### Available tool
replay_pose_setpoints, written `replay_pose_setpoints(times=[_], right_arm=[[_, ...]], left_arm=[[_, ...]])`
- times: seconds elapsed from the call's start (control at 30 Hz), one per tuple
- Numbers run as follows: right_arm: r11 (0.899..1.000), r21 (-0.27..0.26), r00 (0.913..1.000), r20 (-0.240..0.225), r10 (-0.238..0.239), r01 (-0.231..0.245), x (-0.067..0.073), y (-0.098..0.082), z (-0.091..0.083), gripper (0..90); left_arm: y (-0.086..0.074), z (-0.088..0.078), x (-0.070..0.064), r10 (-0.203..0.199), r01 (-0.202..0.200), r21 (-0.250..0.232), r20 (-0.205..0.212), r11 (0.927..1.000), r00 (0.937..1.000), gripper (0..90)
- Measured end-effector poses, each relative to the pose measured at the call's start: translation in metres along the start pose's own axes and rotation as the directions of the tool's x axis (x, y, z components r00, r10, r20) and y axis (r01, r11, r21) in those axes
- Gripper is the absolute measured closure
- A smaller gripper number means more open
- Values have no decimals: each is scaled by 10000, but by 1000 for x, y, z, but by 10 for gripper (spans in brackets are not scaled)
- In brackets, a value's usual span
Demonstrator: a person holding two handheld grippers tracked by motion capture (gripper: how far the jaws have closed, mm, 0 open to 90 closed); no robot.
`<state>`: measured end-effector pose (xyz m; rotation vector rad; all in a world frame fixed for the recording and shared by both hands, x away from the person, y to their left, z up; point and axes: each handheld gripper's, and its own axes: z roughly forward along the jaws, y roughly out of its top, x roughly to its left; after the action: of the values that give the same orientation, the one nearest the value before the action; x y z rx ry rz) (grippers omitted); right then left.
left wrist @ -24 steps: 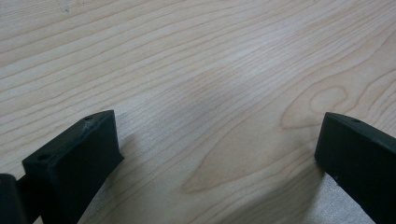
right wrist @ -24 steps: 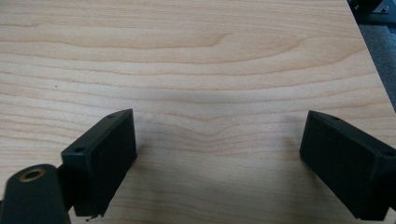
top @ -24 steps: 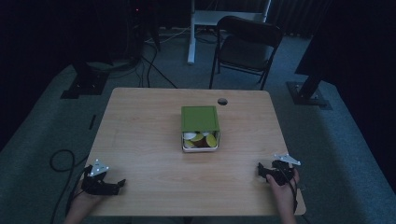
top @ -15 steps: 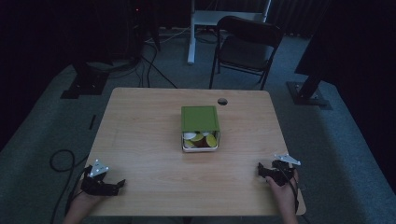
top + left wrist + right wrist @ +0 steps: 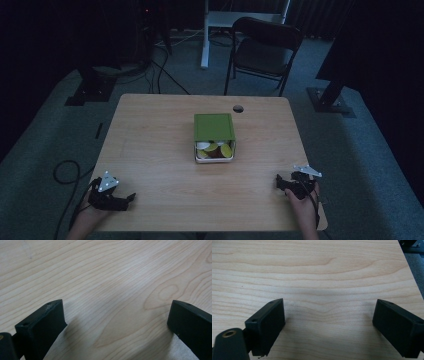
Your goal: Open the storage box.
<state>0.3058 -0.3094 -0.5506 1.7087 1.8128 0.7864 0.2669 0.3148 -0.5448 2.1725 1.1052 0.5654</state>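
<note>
Green-lidded box [image 5: 214,138] sits mid-table [image 5: 150,150], lid slid back so the food shows at its near end. Left gripper [image 5: 117,199] and right gripper [image 5: 287,184] rest apart at the near edge, jaws spread, empty, likely poised to begin.

A square box [image 5: 214,138] with a flat green lid sits at the frame's centre, upright; yellow and white pieces show through its clear near wall.
</note>
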Motion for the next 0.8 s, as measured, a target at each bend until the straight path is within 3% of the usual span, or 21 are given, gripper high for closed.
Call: replay_pose_setpoints(times=[0.23, 0.33, 0.53, 0.57, 0.67, 0.8], right_arm=[[10000, -12, 10000, -4, -5, 5, 0, 0, 0, 101], [10000, -9, 10000, -4, -1, 1, 0, 0, 0, 102], [10000, -15, 10000, -13, -3, 3, 0, 0, 0, 102], [10000, -7, 10000, -9, -8, 8, 0, 0, 0, 102], [10000, -19, 10000, -11, -3, 3, 0, 0, 0, 102], [10000, -19, 10000, -4, -9, 9, 0, 0, 0, 102]], left_arm=[[10, 4, -15, 774, -774, 84, -40, 9970, 9970, 14], [17, 6, -24, 1216, -1216, -5, -97, 9926, 9925, 13], [27, 8, -34, 1586, -1584, -174, 128, 9872, 9873, 14], [35, 10, -40, 1955, -1950, -269, 162, 9804, 9806, 32], [41, 13, -45, 2125, -2116, -422, 189, 9764, 9770, 32], [50, 19, -59, 2705, -2693, -552, 153, 9615, 9626, 32]])
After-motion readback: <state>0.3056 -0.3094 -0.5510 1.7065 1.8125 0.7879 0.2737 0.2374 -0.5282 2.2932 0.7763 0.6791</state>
